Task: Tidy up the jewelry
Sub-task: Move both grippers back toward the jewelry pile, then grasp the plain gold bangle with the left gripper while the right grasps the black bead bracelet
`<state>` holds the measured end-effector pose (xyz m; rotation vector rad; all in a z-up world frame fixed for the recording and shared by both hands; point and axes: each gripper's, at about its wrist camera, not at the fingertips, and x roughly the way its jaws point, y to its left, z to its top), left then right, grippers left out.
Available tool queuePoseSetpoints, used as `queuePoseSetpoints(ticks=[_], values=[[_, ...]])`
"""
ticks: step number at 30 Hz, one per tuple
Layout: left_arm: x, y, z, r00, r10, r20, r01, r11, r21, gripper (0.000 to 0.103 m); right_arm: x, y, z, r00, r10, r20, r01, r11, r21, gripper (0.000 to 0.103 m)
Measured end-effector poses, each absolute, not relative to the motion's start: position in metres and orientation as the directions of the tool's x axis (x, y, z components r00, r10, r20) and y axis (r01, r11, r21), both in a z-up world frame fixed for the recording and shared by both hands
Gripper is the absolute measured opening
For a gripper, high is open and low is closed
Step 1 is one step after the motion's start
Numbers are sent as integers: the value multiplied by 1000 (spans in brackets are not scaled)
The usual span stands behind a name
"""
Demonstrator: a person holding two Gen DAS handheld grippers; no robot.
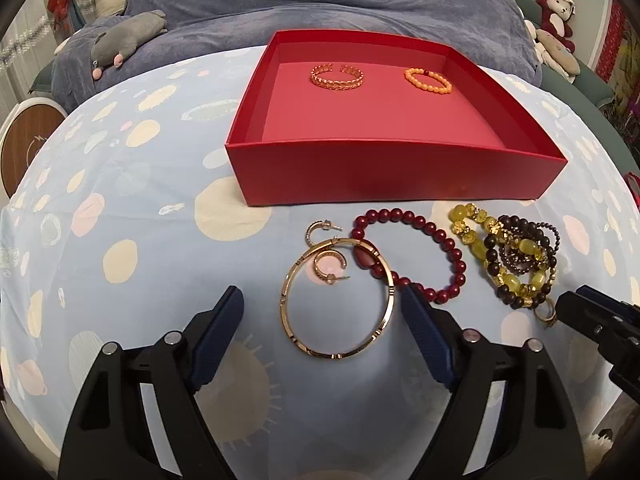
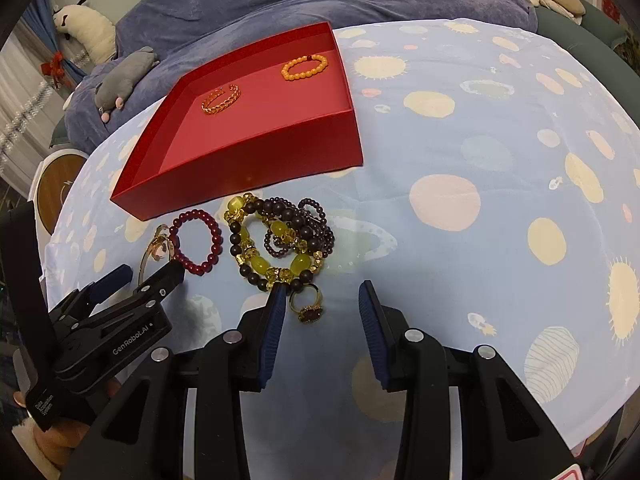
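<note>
A red box (image 1: 396, 176) holds a gold cuff (image 1: 336, 76) and an orange bead bracelet (image 1: 428, 80). In front of it on the cloth lie a gold bangle (image 1: 390, 300), two hoop earrings (image 1: 320, 232), a dark red bead bracelet (image 1: 408, 216), a pile of yellow and dark bead bracelets (image 2: 276, 240) and a gold ring (image 2: 308, 306) with a red stone. My left gripper (image 1: 322, 291) is open over the bangle, its right finger at the bangle's rim. My right gripper (image 2: 323, 290) is open, with the ring between its fingers, close to the left one.
The bed carries a pale blue planet-print cloth (image 1: 140, 220), with bare cloth (image 2: 480, 200) to the right of the jewelry. A purple duvet (image 1: 320, 4) and a grey plush toy (image 1: 124, 38) lie behind the box. A round wooden stool (image 1: 24, 148) stands at the left.
</note>
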<state>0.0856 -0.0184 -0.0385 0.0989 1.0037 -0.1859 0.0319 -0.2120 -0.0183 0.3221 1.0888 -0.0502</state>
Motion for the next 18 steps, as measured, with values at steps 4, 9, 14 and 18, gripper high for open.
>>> queuePoseSetpoints(ticks=[4, 9, 14, 18], values=[[82, -20, -38, 545, -105, -832, 209, 978, 14, 63, 32, -212, -21, 467, 122, -876, 201, 950, 239, 38], [80, -21, -35, 548, -115, -828, 209, 978, 2, 53, 31, -212, -22, 468, 133, -873, 199, 947, 251, 38], [79, -16, -29, 554, -130, -823, 200, 980, -20, 52, 33, -213, -20, 476, 144, -867, 192, 946, 262, 38], [76, -8, -21, 560, -136, -817, 178, 983, -42, 52, 39, -210, -17, 487, 162, -858, 167, 947, 274, 36]])
